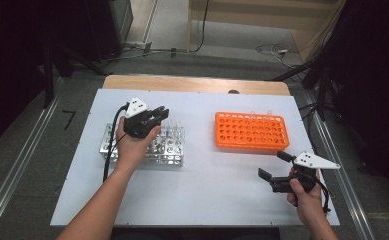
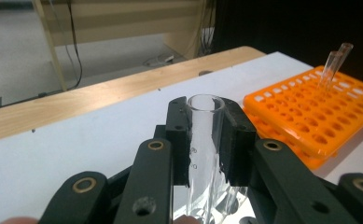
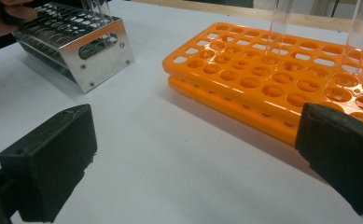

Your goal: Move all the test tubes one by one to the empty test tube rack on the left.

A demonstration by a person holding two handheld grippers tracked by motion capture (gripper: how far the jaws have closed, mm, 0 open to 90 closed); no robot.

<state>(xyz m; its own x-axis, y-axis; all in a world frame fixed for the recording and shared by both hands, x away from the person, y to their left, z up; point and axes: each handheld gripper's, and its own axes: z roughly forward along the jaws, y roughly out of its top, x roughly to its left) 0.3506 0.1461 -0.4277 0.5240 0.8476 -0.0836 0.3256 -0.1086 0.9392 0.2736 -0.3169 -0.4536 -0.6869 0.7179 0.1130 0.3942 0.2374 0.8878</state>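
Your left hand-held gripper (image 2: 206, 140) is clamped on a clear glass test tube (image 2: 203, 149), its pads pressing the tube from both sides just below the open rim. In the high view that left hand-held gripper (image 1: 154, 116) sits over the metal test-tube rack (image 1: 169, 150), which stands toward the left edge of the tabletop (image 1: 207, 180). The tube's lower end runs out of sight under the jaws, so you cannot tell from here whether it has cleared the rack's holes or is still partly seated in one.

The orange test-tube rack (image 1: 251, 131) lies toward the right edge, well apart from the metal one. Two clear tubes (image 2: 334, 63) already stand in it along its far side, and almost all of its other holes are empty. More tubes appear to remain upright in the metal rack (image 3: 83, 39), though how many is hard to count through the glare.

So the transfer looks to be at an early stage: two tubes placed, a third in your grip, and the rest to follow. What remains for this tube is to carry it across the bare middle of the tabletop and lower it into a free hole of the orange rack (image 3: 272, 79).

Your right hand-held gripper (image 1: 272, 167) rests near the right front corner, jaws spread wide with nothing between them, facing the orange rack.
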